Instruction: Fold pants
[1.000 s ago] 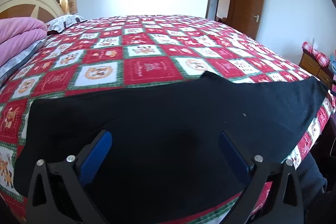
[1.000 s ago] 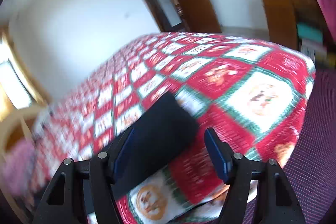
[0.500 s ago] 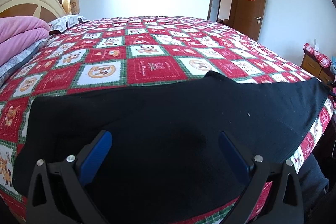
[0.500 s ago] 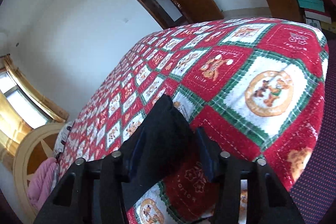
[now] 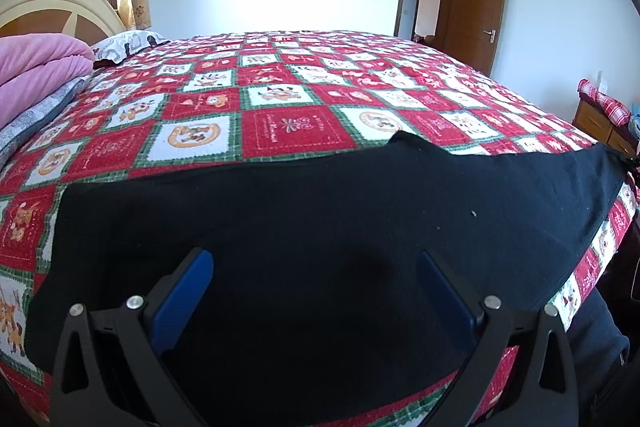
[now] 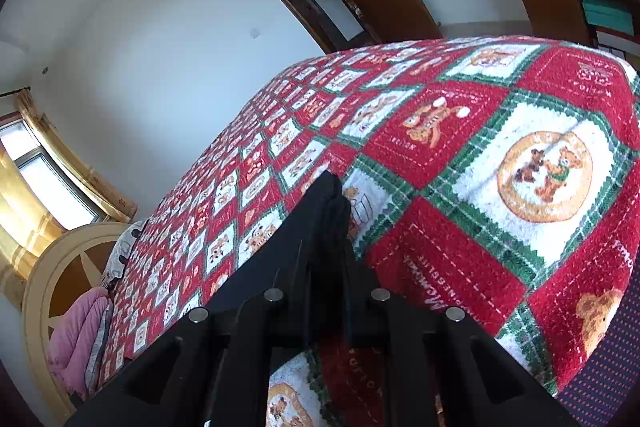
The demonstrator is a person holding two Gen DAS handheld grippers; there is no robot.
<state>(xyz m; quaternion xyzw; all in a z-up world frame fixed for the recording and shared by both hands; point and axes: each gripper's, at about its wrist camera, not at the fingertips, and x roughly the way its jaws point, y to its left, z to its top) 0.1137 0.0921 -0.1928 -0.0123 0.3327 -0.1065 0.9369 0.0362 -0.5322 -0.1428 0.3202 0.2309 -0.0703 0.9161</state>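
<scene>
Two pillows (image 5: 40,67) beyond black pants (image 5: 320,219)

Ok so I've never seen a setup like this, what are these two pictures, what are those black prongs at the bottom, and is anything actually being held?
No robot here: a person holds a two-finger gripper in each hand, and each carries a wide-angle camera looking along its fingers. One picture comes from each hand. In the left view, the left gripper stands open over black pants spread on a bed with a red patchwork bedspread. In the right view, the right gripper is closing its jaws, with the end of the pants pinched between them. A pink blanket lies by the headboard.
</scene>
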